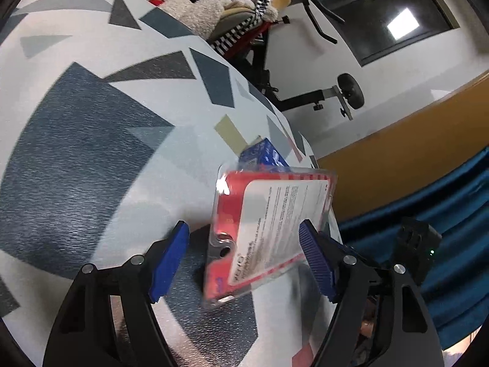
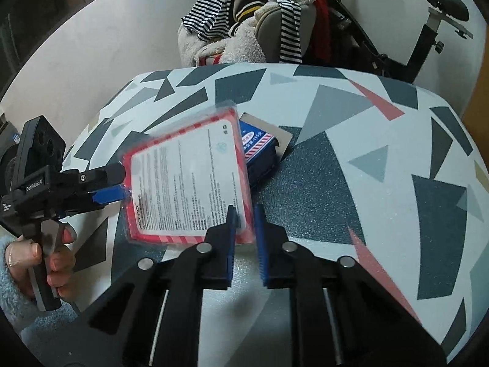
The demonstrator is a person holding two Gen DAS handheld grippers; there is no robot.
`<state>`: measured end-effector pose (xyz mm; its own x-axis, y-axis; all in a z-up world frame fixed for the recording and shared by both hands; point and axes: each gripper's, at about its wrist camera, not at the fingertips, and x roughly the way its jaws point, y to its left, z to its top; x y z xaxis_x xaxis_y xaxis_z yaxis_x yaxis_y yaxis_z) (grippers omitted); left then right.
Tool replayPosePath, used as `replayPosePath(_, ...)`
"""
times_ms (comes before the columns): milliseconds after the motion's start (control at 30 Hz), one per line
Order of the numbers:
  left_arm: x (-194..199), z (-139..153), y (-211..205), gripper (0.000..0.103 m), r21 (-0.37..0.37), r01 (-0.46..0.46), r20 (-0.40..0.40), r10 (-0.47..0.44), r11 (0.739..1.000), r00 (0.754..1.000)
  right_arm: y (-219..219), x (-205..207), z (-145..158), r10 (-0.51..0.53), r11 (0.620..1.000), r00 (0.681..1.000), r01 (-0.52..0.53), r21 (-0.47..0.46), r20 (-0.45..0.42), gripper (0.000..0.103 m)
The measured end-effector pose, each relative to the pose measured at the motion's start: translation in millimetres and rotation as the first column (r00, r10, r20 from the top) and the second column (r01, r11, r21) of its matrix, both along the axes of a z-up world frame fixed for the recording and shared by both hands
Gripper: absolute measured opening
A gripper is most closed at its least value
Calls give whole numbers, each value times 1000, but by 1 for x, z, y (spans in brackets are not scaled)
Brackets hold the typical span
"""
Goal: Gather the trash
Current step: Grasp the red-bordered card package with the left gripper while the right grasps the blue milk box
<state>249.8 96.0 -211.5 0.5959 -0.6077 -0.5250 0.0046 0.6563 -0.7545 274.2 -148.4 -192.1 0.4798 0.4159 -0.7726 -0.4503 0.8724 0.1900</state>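
Note:
A red and white blister pack (image 2: 189, 180) hangs tilted above the patterned table (image 2: 351, 189). My right gripper (image 2: 244, 208) is shut on its near right corner. In the left wrist view the same pack (image 1: 269, 229) stands between the jaws of my left gripper (image 1: 244, 223). The right pad touches it, while the left pad stands apart with table showing in the gap, so this gripper is open. From the right wrist view my left gripper (image 2: 120, 183) reaches the pack's left edge. A blue box (image 2: 262, 153) lies on the table just behind the pack, also seen as the blue box (image 1: 266, 153).
A heap of striped and fleecy clothes (image 2: 244, 15) sits on a chair past the table's far edge. An exercise bike (image 2: 428, 30) stands at the back right. A hand (image 2: 45, 253) in a blue fuzzy sleeve grips the left tool's handle. A blue cloth (image 1: 428, 214) hangs beyond the table's edge.

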Motion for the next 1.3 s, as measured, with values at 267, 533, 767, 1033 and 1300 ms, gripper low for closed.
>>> replayPosePath(267,-20,8,10,13,-48,-5,9,5,999,1000,-3,1,-7,-19,1000,999,20,22,-45,19)
replayPosePath(533,-67,80,37,7,77,-8,182,-6,997,983,3,3,7,-1,1000,1000,1,10,7,65)
replayPosePath(767,-105,112,81,7,188,-141,225,97,972,969,21,23,9,-61,995,997,64,75,-38,97)
replayPosePath(1033,-113,107,97,7,258,-173,173,130,950,976,63,72,3,-259,958,952,275,83,-164,97)
replayPosePath(1300,-114,100,95,7,258,-169,165,129,951,978,94,106,-13,-370,928,903,349,-133,-216,97)
